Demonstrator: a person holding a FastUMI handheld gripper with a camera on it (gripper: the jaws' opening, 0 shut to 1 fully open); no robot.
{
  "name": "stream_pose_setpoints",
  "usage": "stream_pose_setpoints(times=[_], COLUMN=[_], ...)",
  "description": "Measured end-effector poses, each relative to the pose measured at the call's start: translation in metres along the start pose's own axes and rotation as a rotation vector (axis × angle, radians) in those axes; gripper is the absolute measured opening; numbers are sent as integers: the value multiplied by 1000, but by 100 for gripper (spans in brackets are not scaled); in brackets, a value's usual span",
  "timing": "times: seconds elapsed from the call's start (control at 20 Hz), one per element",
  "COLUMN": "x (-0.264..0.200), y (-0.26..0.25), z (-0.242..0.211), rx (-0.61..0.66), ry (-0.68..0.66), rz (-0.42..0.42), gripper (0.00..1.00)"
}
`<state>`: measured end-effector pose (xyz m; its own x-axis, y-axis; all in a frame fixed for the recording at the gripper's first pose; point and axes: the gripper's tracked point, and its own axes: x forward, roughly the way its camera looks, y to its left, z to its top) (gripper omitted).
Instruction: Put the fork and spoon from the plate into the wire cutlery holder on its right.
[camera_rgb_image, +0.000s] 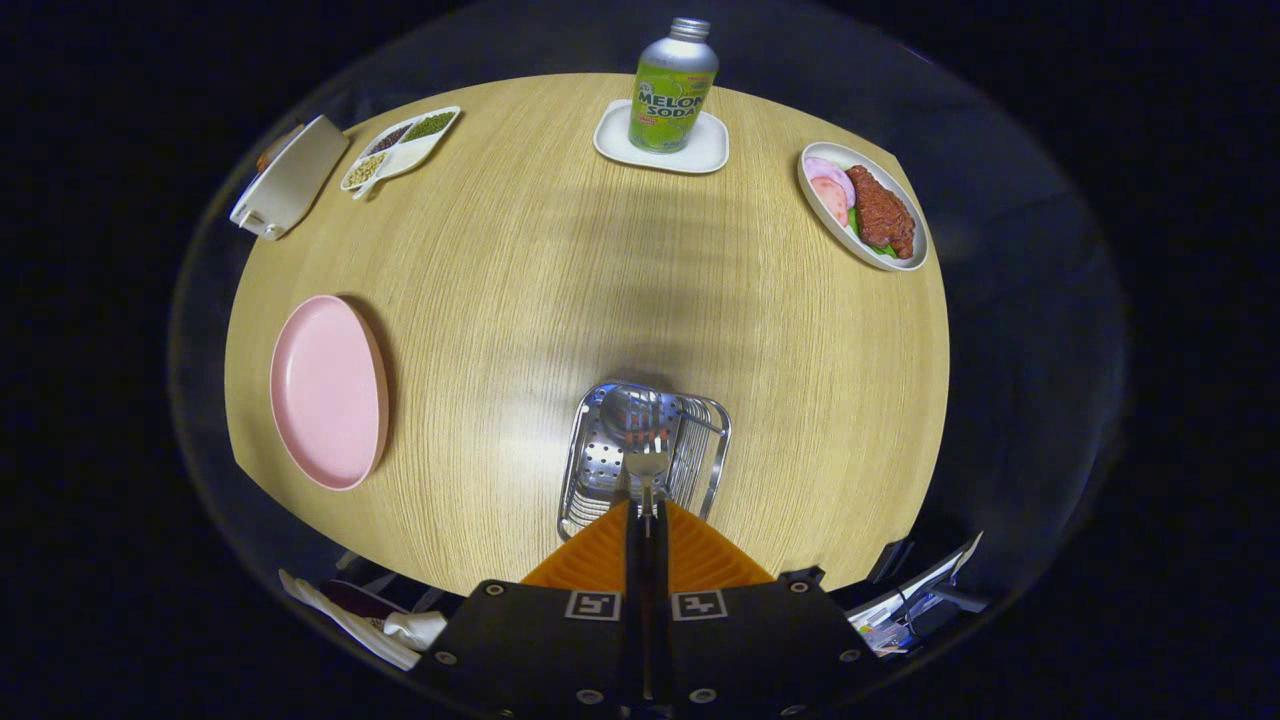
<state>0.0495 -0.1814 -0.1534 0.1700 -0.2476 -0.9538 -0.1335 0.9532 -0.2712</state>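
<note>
- The gripper (647, 520) has its two orange fingers (600, 555) pressed nearly together, pinching the thin handle of a fork (647, 468) between them.
- The fork runs straight ahead from the fingertips, tines forward, over the wire cutlery holder (716, 440).
- The holder stands on the desk (500, 300) just ahead of the fingers, with a perforated metal floor and wire sides.
- One spoon (627, 412) lies inside the holder, its bowl at the far end, just beyond the fork's tines.
- One pink plate (328, 390) sits on the desk well to the left of the holder, with nothing on it.
- Across the far side of the desk, counted: one green soda bottle (672, 88) standing upright on one small white tray (705, 150), one white plate of meat and sliced food (864, 205) to the right, one divided dish of beans (400, 147) to the left, and one white box (290, 180) beside that dish.
</note>
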Motion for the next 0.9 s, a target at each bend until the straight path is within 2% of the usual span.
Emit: stream_pose_setpoints(times=[0.4,0.65,0.8,0.85,0.9], x=[-5,-23,-50,-62,-75], y=[4,0,1,1,0], z=[4,15,31,37,41], rx=[28,70,101,106,105], ry=[-20,-115,-240,-291,-341], rz=[26,21,37,38,36], gripper=[8,9,22,33,38])
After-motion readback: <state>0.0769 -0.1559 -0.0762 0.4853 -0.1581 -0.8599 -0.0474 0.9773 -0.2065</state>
